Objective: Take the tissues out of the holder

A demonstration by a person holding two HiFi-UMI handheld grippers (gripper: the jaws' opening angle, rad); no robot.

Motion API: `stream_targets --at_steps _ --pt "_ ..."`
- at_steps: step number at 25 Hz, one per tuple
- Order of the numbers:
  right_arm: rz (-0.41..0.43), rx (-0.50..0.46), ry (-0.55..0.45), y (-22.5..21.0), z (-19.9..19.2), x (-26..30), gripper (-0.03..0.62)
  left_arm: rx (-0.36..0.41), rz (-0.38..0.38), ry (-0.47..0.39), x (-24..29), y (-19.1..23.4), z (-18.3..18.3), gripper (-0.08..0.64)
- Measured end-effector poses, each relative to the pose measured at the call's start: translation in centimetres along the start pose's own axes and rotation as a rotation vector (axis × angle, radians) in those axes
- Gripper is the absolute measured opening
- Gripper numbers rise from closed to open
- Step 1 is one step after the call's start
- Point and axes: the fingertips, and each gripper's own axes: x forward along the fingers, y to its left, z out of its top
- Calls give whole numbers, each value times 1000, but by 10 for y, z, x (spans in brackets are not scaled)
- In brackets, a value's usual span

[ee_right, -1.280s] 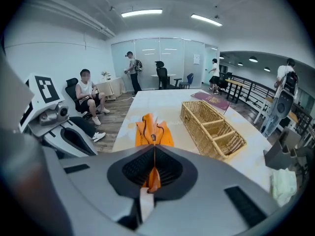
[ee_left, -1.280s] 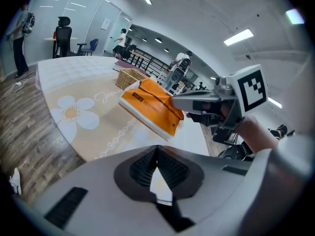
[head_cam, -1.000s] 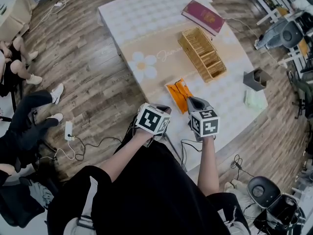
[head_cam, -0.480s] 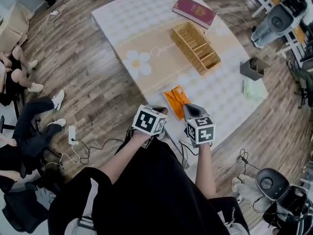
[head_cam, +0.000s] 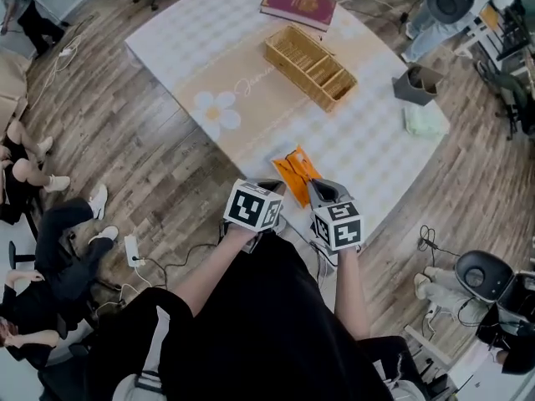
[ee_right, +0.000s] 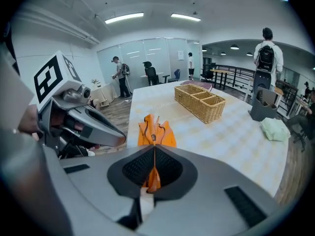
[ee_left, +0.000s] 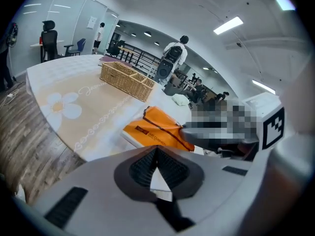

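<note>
Head view: frame swung over last sec; no approach to holder (head_cam: 415, 84) made.
Fingers of left gripper (ee_left: 156, 154) & right gripper (ee_right: 154, 154) are pressed together, nothing held, well apart from holder; tissues (head_cam: 423, 121) are seen just beside holder, prob. already out.

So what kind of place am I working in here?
Most likely an open-plan office or lab workspace. There are glass-walled rooms at the back, office chairs, strip lights on the ceiling, and people standing beyond the white table.
</note>
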Motion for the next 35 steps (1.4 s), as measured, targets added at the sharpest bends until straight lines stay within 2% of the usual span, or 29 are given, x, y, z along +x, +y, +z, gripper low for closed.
stream_targets --at_steps 9,17,27,35 --pt "-122 104 -2 11 -25 -29 15 118 -94 61 -13 -23 -19 0" --pt "-223 193 1 33 -59 -56 15 208 -195 117 -22 -49 -52 0" --pt "-351 301 -30 31 -94 -95 15 275 -270 149 -23 -71 -74 0" --pt "-409 341 -53 9 -100 -116 15 303 -307 168 -16 -89 -73 0"
